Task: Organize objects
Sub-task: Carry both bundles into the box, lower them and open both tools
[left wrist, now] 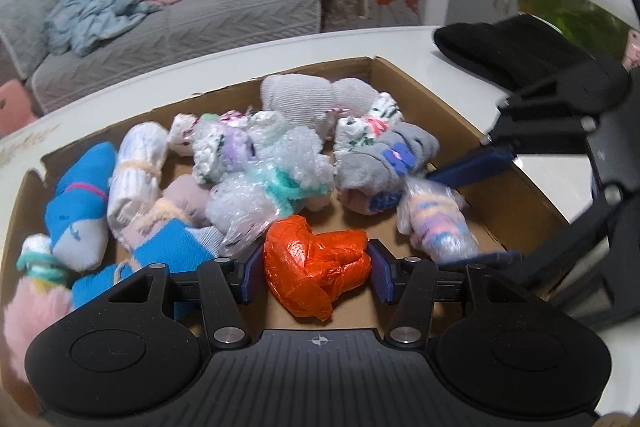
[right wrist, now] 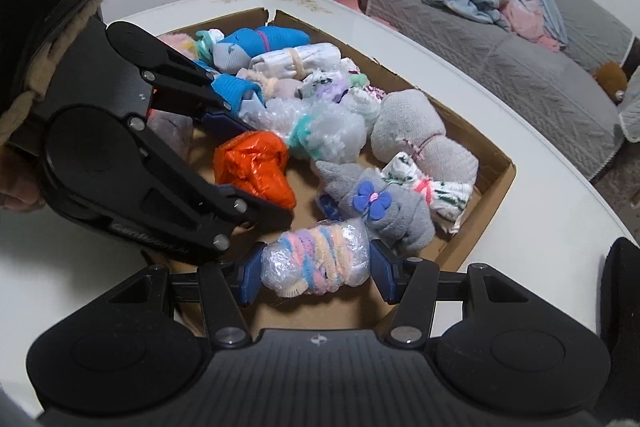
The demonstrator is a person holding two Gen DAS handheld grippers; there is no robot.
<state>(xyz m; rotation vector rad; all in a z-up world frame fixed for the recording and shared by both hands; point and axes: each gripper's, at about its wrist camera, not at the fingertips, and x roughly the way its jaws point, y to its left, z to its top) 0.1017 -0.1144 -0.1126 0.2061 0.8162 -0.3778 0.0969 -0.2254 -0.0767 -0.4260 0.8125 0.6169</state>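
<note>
My left gripper (left wrist: 316, 271) clamps one orange bag bundle (left wrist: 316, 269) in the cardboard box (left wrist: 516, 199); my right gripper (right wrist: 316, 271) clamps one pastel wrapped bundle (right wrist: 316, 259), with sock rolls (right wrist: 260, 45) crowding both and one black cloth (left wrist: 500, 47) on the table (left wrist: 452, 75).

both wrist views look closely down into one cardboard box (left wrist: 500, 195)
</note>
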